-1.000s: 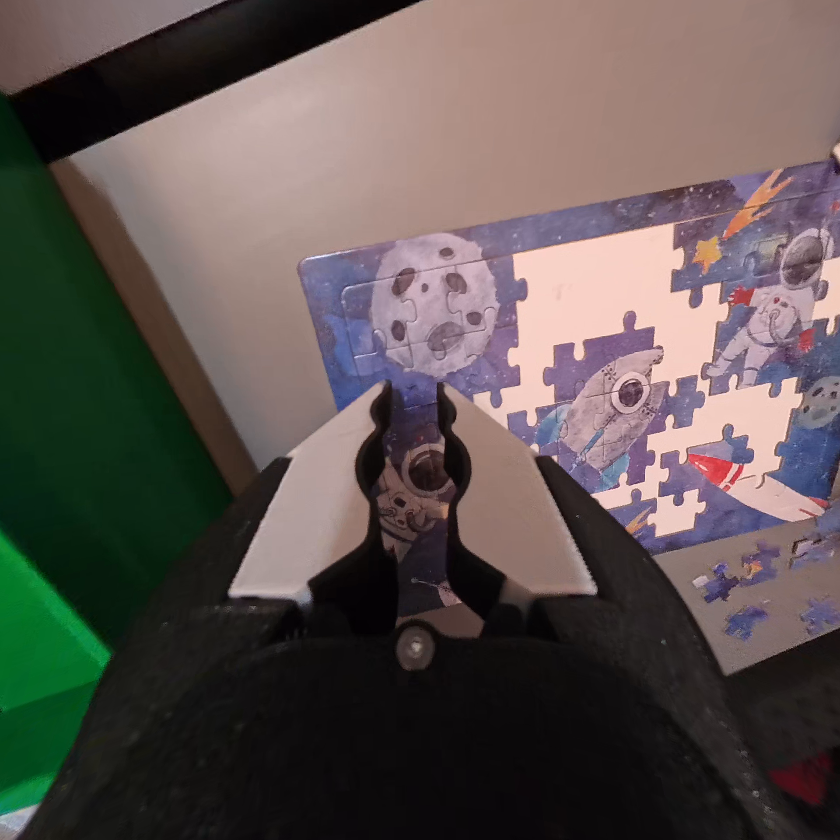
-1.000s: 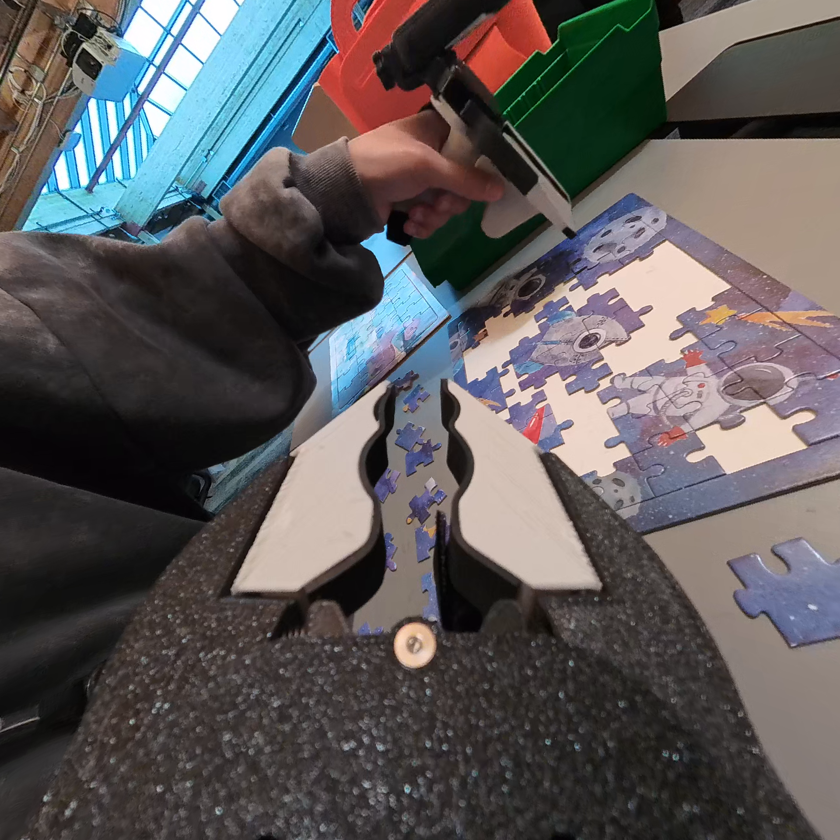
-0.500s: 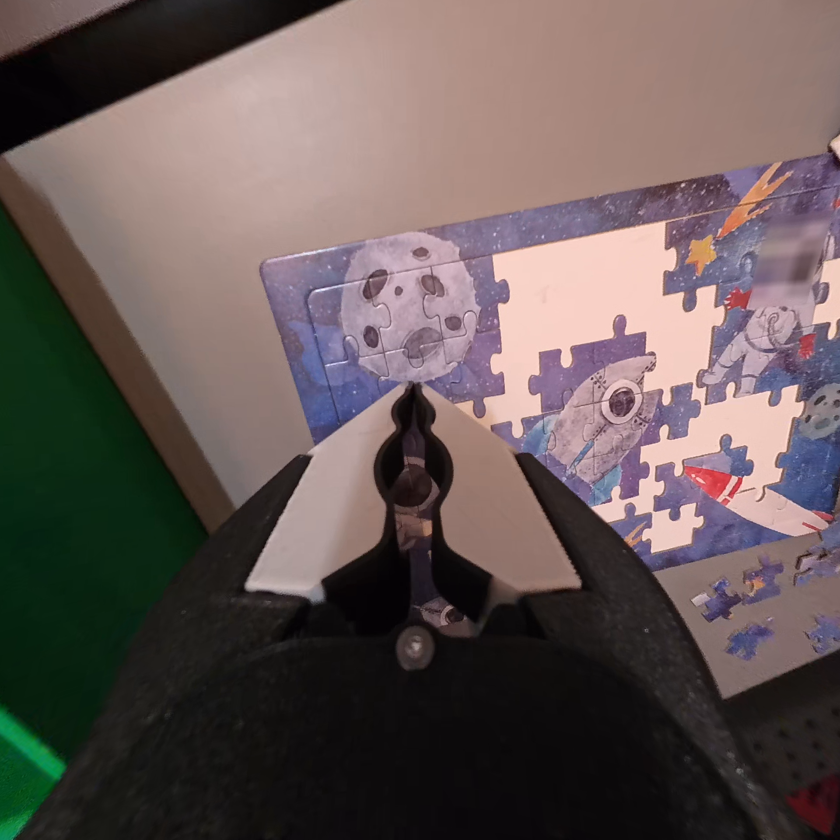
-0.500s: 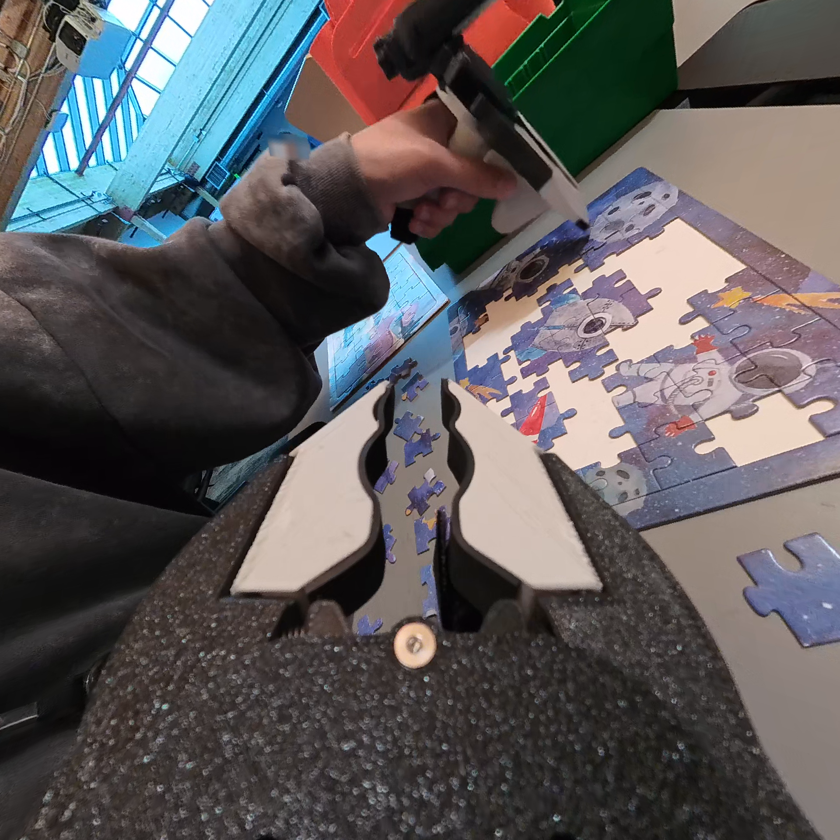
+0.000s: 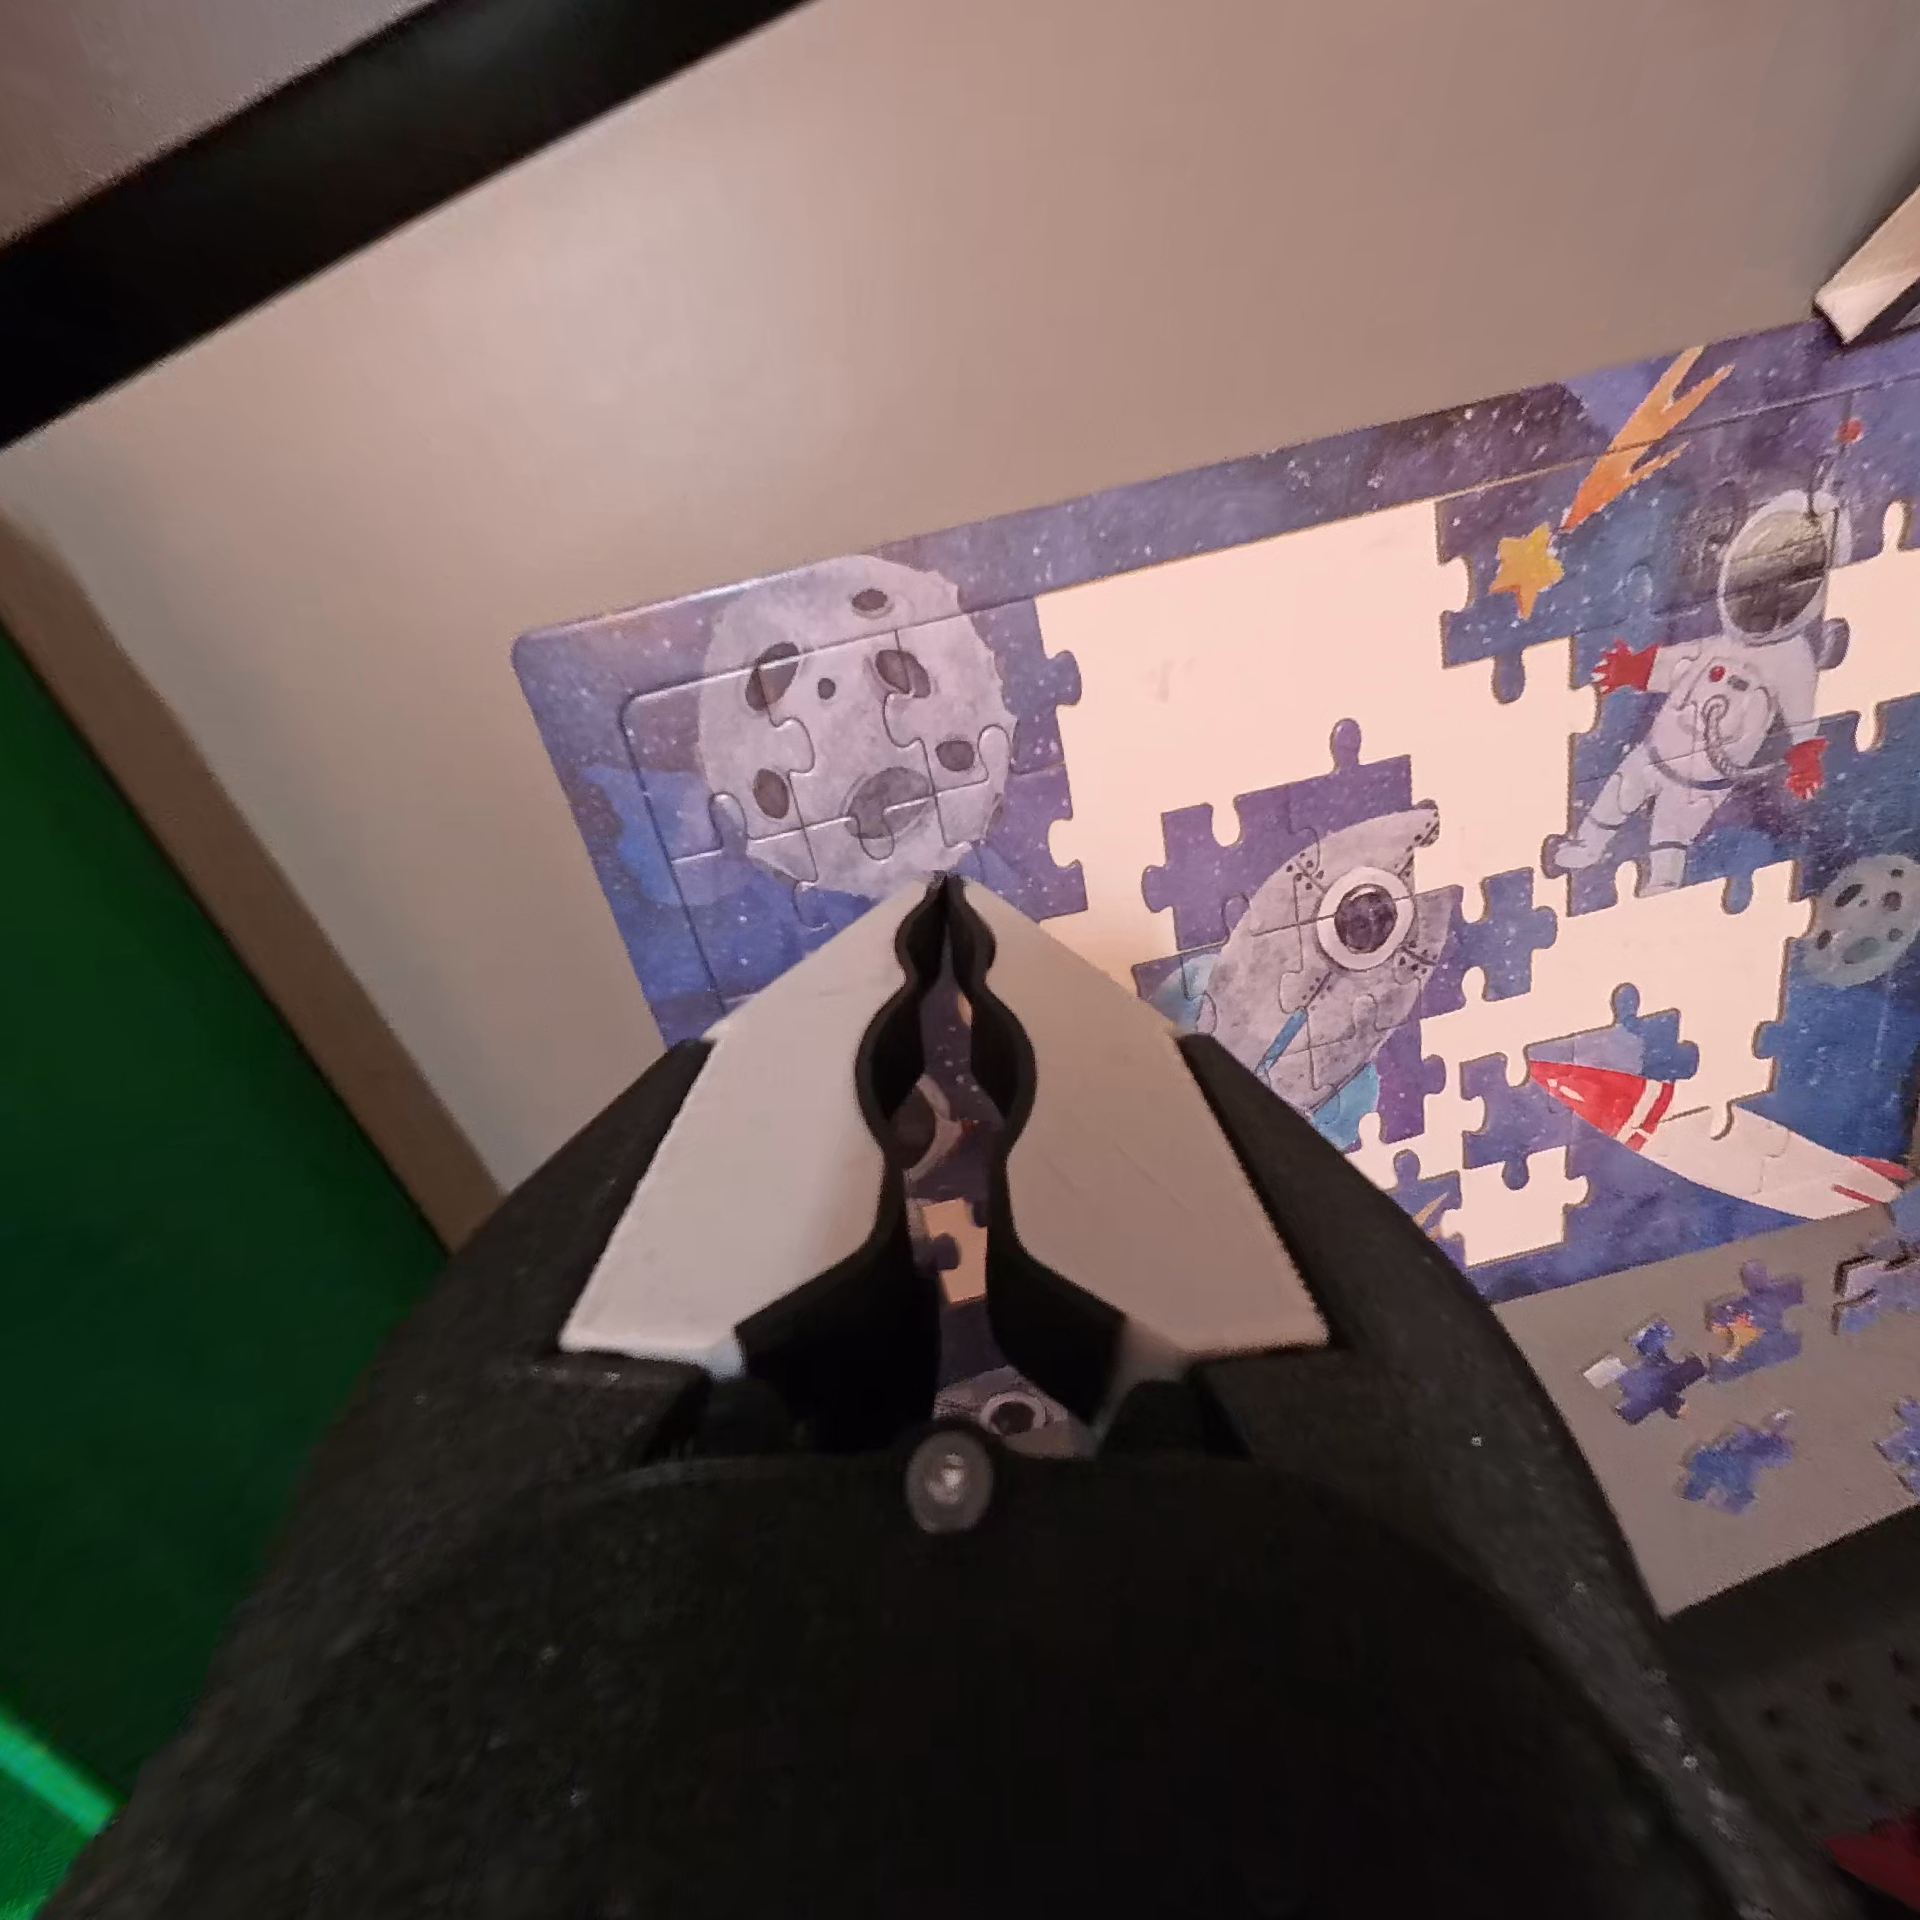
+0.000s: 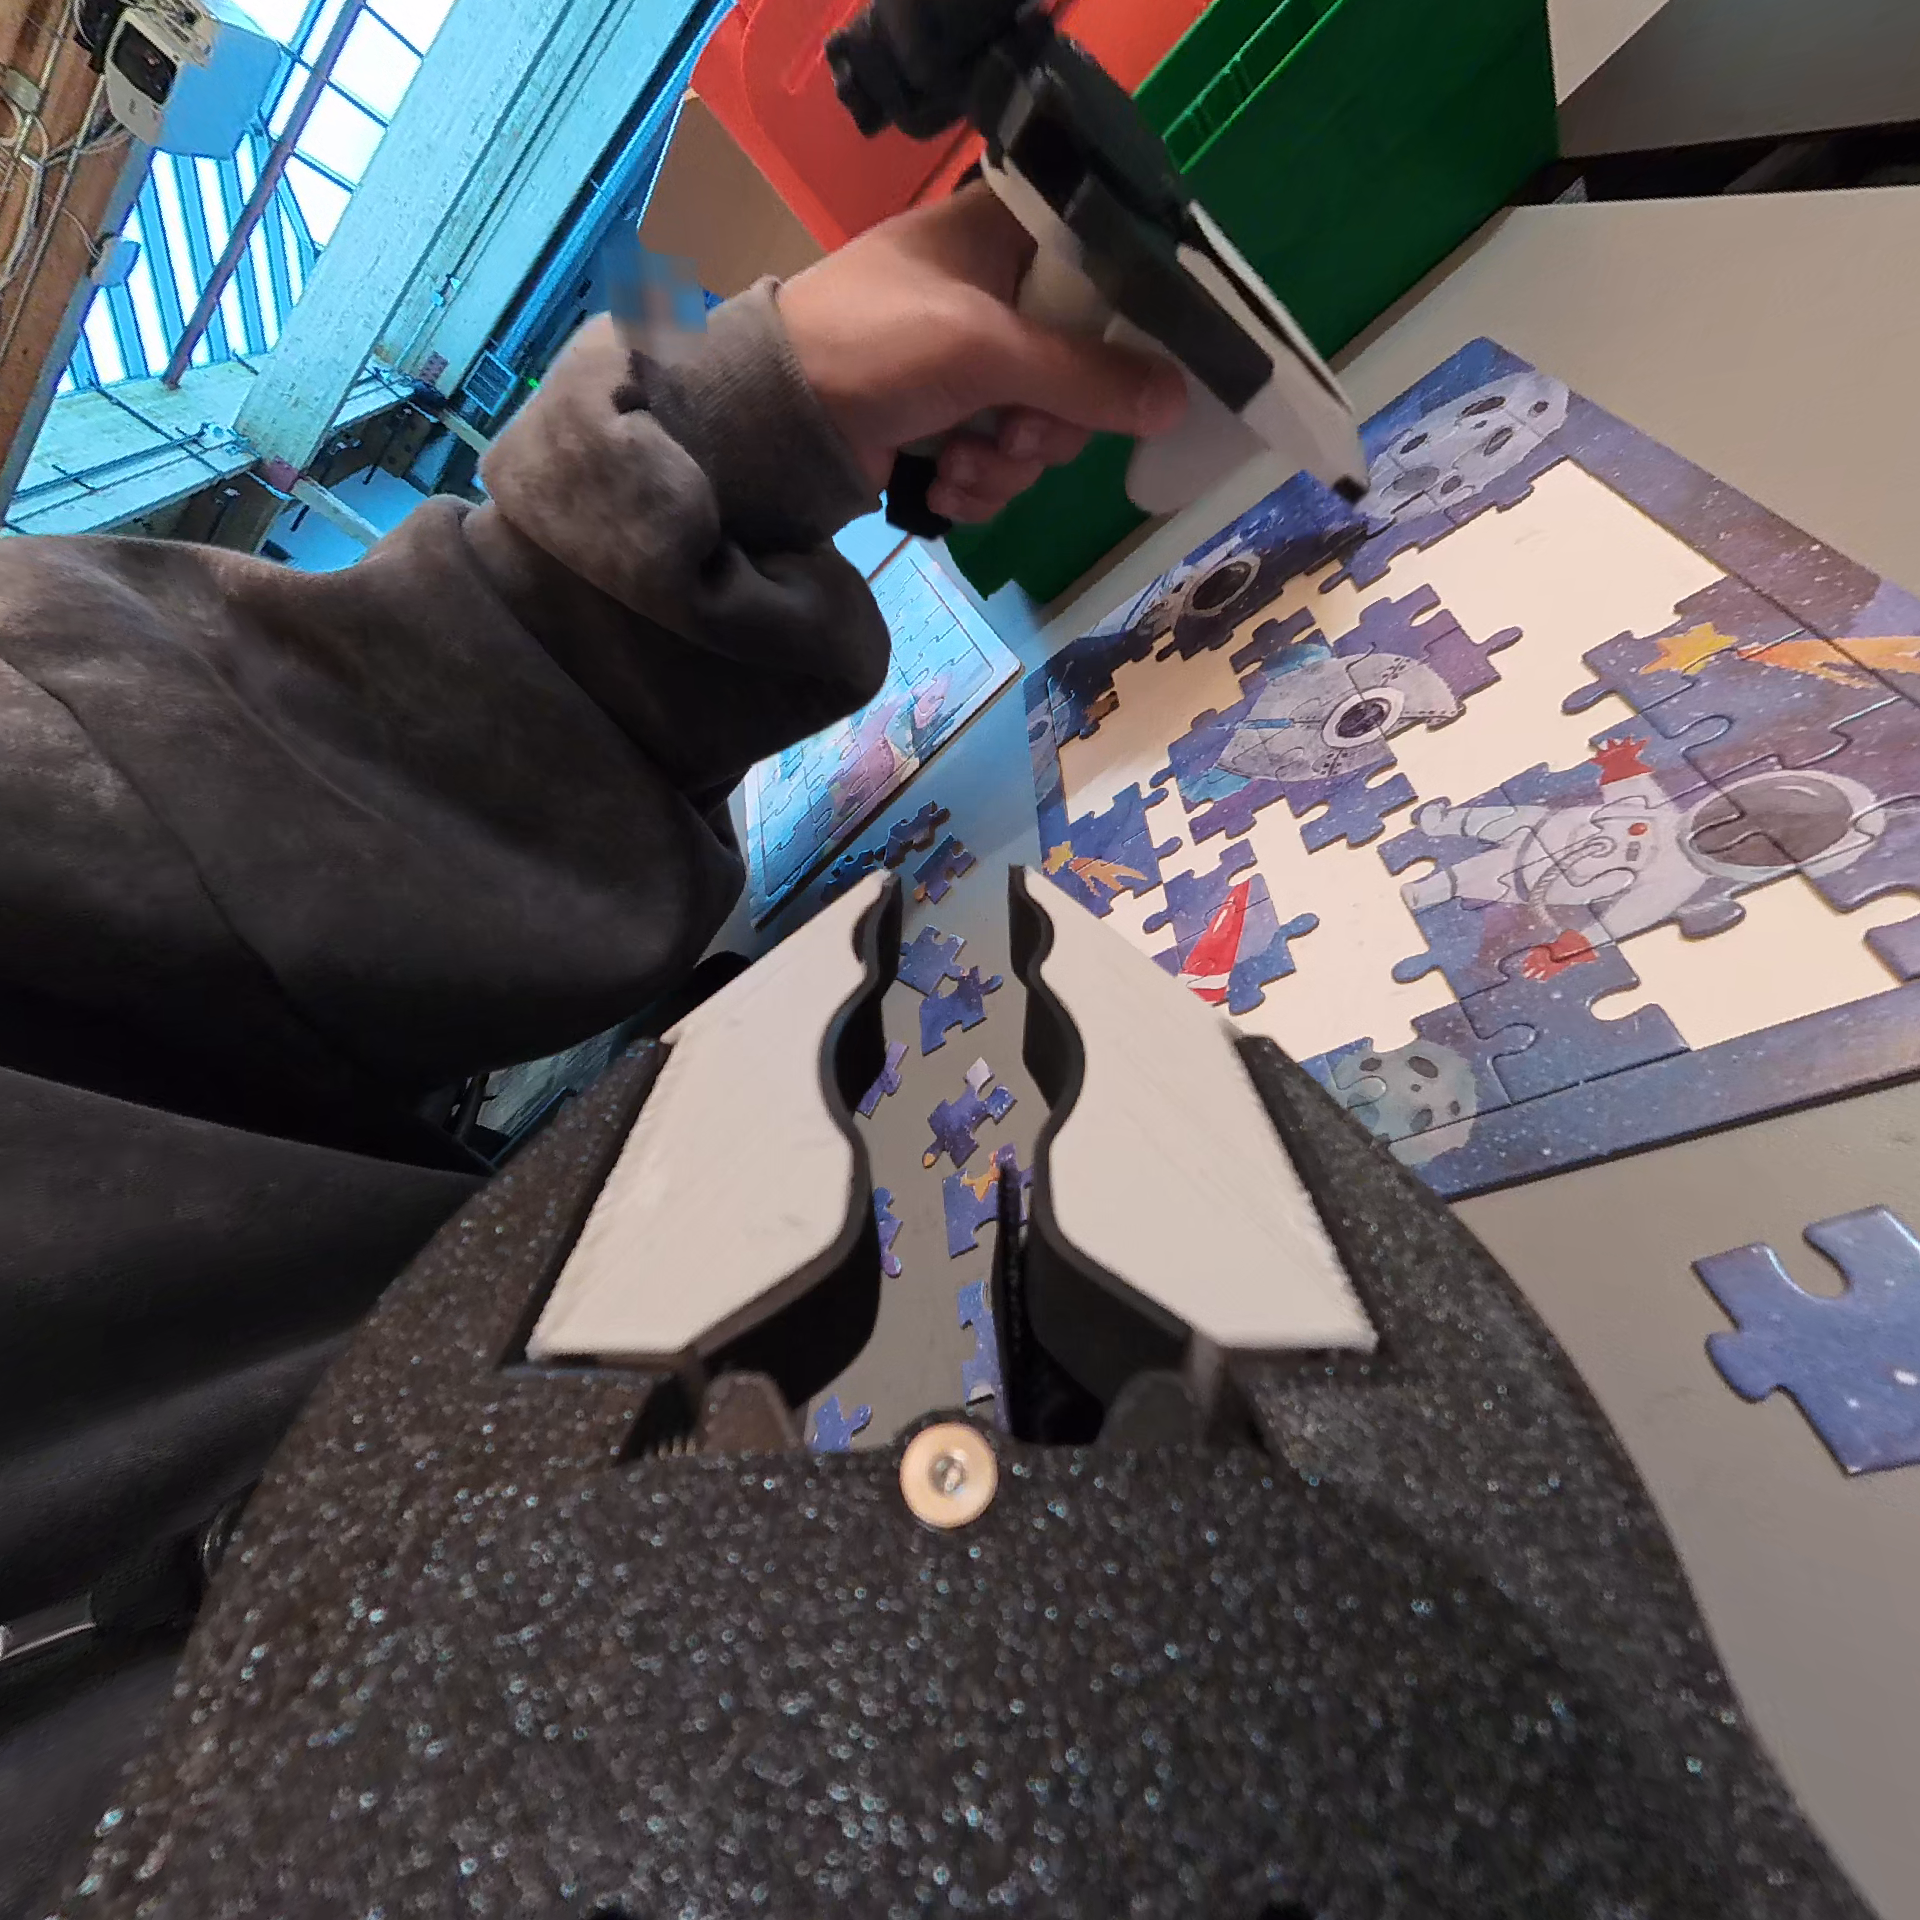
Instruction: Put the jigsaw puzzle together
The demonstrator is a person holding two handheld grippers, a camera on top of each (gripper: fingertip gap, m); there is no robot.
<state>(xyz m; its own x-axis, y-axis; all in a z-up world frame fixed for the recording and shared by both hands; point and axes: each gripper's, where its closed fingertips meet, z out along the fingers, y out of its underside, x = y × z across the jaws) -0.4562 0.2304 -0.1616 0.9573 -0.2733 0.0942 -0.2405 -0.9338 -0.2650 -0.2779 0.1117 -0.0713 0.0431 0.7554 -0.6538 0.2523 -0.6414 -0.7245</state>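
Observation:
A space jigsaw puzzle in its blue frame [image 5: 582, 727] lies on the grey table, partly filled, with a moon [image 5: 842, 727], a rocket and an astronaut, and white gaps between them. It also shows in the right wrist view [image 6: 1714, 1101]. My left gripper [image 5: 943, 885] is shut with nothing between its tips, which point down at the puzzle just below the moon; the right wrist view shows it [image 6: 1351, 483] held by a hand. My right gripper [image 6: 951, 883] is open and empty above loose pieces [image 6: 961, 997]. One larger loose piece [image 6: 1829, 1340] lies at its right.
A green bin [image 6: 1351, 156] and an orange bin [image 6: 810, 94] stand behind the puzzle. A second puzzle board [image 6: 883, 727] lies at the left. The person's grey sleeve [image 6: 416, 779] fills the left side. More loose pieces [image 5: 1652, 1371] lie in front of the frame.
My left gripper has closed from open to fully shut and moved toward the moon corner of the puzzle. My right gripper has stayed open and barely moved.

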